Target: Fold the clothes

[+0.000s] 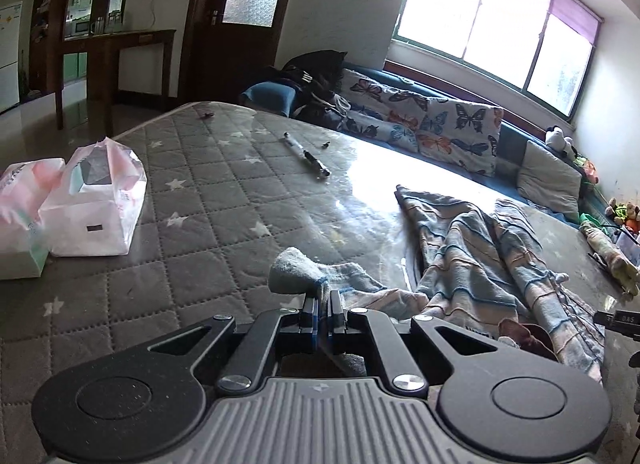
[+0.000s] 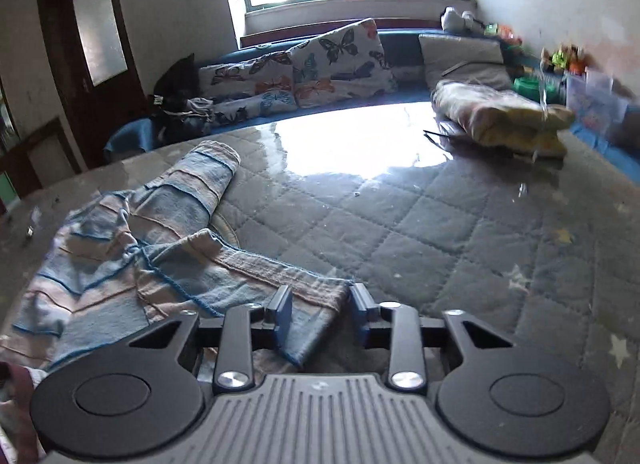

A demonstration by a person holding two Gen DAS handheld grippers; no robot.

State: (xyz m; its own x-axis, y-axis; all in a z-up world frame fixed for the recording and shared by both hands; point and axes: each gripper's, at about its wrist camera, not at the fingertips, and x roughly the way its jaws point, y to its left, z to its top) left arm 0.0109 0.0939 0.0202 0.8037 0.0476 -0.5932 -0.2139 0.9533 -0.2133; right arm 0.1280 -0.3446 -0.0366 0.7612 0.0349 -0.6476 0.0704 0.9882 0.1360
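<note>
A blue, pink and beige striped knit garment (image 1: pixel 480 256) lies rumpled on the grey quilted bed (image 1: pixel 208 200). In the left wrist view my left gripper (image 1: pixel 323 296) is shut on one end of it, a pale blue cuff-like piece (image 1: pixel 296 272) that stands up above the fingertips. In the right wrist view the same garment (image 2: pixel 160 248) spreads to the left. My right gripper (image 2: pixel 320 300) is low over its near corner (image 2: pixel 316 316). Its jaws stand apart, with that corner lying between and under them and the pads not pressing on it.
White plastic bags (image 1: pixel 92 208) sit on the bed's left side, and a pen-like object (image 1: pixel 306 156) lies farther back. Butterfly cushions (image 1: pixel 440 124) line the far edge under the window. A folded yellowish bundle (image 2: pixel 500 116) lies at the back right, with toys (image 2: pixel 568 60) beyond.
</note>
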